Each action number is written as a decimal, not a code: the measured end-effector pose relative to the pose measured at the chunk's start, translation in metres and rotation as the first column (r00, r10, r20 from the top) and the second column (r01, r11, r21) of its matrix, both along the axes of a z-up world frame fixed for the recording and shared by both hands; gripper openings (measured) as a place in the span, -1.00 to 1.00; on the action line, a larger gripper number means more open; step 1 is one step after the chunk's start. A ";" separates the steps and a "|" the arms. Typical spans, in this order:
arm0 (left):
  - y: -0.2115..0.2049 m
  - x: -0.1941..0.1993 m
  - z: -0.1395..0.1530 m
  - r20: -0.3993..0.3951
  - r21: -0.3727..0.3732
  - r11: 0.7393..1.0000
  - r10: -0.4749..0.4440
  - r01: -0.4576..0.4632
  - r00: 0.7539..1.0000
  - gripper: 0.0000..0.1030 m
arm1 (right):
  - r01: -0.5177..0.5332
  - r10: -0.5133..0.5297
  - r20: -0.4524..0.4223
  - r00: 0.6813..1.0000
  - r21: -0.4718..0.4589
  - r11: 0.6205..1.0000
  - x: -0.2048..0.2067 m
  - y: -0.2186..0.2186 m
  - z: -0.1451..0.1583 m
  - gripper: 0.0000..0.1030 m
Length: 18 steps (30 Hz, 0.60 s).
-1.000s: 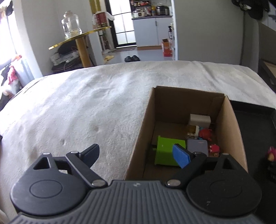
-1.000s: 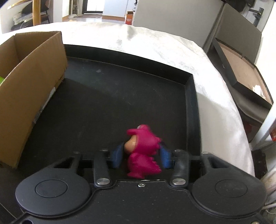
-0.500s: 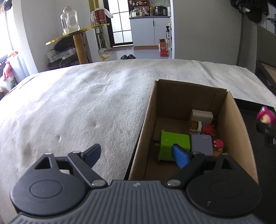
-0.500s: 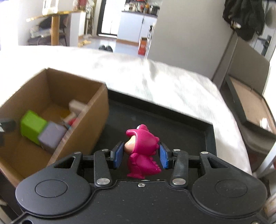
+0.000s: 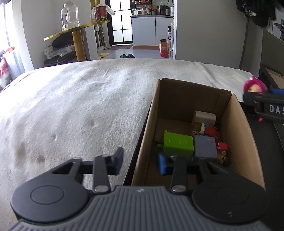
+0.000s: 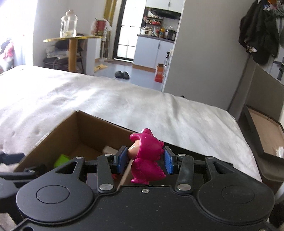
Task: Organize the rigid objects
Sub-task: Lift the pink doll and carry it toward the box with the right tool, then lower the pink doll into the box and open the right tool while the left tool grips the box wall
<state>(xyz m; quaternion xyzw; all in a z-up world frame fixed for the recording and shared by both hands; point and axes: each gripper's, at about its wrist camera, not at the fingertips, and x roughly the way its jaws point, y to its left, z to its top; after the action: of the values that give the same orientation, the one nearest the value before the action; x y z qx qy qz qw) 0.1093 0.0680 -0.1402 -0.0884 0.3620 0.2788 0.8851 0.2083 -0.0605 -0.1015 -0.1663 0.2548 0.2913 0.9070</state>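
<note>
My right gripper [image 6: 145, 160] is shut on a magenta dinosaur figure [image 6: 145, 156] and holds it in the air over the right wall of the cardboard box [image 6: 58, 135]. The figure also shows in the left wrist view [image 5: 254, 87], above the box's right wall [image 5: 237, 128]. My left gripper [image 5: 141, 162] is open and empty, straddling the box's near left wall. Inside the box lie a green block [image 5: 177, 144], a grey block [image 5: 205, 148], a beige block [image 5: 204, 117] and small red figures [image 5: 221, 146].
The box stands on a black tray [image 5: 266, 142] on a white bedspread [image 5: 79, 106]. A framed board [image 6: 266, 136] lies beside the bed at the right. A gold table with a glass jar [image 5: 70, 16] stands beyond the bed.
My right gripper has lifted the dinosaur off the black tray and carried it left and up to the box. My left gripper's jaws have narrowed somewhat but stay open.
</note>
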 end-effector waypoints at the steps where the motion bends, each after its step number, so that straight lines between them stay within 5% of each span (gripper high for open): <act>1: 0.001 0.000 0.000 -0.001 -0.008 1.000 -0.002 0.002 1.000 -0.48 | -0.009 0.009 -0.001 1.000 0.007 1.000 -0.001 0.003 0.000 -0.17; 3: 0.000 0.001 -0.001 -0.003 -0.014 1.000 -0.010 0.010 1.000 -0.64 | -0.030 0.030 -0.007 1.000 0.019 0.999 -0.002 0.007 -0.001 -0.17; 11: -0.003 0.002 0.000 -0.006 -0.003 1.000 0.000 0.000 1.000 -0.67 | -0.116 0.119 -0.035 0.992 0.061 0.991 -0.009 0.024 -0.006 -0.14; 14: -0.003 0.002 0.000 -0.009 -0.002 1.000 0.006 -0.006 1.000 -0.67 | -0.162 0.164 -0.023 0.986 0.066 0.985 -0.015 0.031 -0.005 0.14; 18: -0.005 0.003 0.002 -0.011 0.003 1.000 0.013 -0.013 1.000 -0.67 | -0.184 0.185 -0.017 0.983 0.059 0.981 -0.020 0.032 -0.007 0.14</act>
<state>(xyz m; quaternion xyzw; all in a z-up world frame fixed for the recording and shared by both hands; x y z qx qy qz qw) 0.1124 0.0629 -0.1379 -0.0878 0.3661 0.2854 0.8814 0.1887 -0.0286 -0.1082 -0.1597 0.2401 0.3832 0.8775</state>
